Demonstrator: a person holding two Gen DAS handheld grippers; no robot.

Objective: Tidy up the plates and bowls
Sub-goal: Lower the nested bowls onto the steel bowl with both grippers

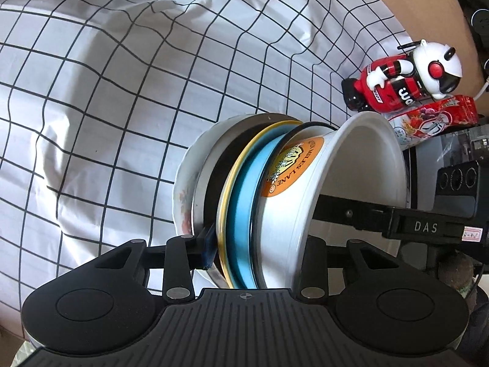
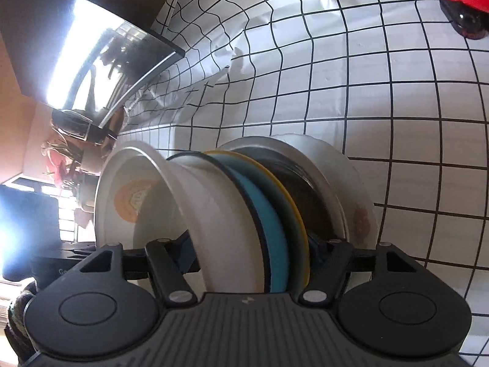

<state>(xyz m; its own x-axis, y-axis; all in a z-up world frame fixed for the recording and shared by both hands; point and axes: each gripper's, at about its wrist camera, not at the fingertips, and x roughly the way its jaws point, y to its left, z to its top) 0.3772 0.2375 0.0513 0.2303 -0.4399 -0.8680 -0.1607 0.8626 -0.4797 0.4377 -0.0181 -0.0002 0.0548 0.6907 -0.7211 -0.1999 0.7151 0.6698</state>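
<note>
Left gripper (image 1: pixel 253 253) nearest lens: jaws part-open, straddling lower edge of dish stack (image 1: pixel 244 189); left pad touching steel plate, right pad hidden, so grip cannot be confirmed. Right gripper (image 2: pixel 253 260) likewise straddles same stack from opposite side; contact unclear. Stack stands on edge on checked cloth (image 1: pixel 107 91): floral plate, steel plate, yellow-rimmed plate, blue plate, white bowl (image 1: pixel 345 183). Robot toy (image 1: pixel 406 76) at 2 o'clock.
</note>
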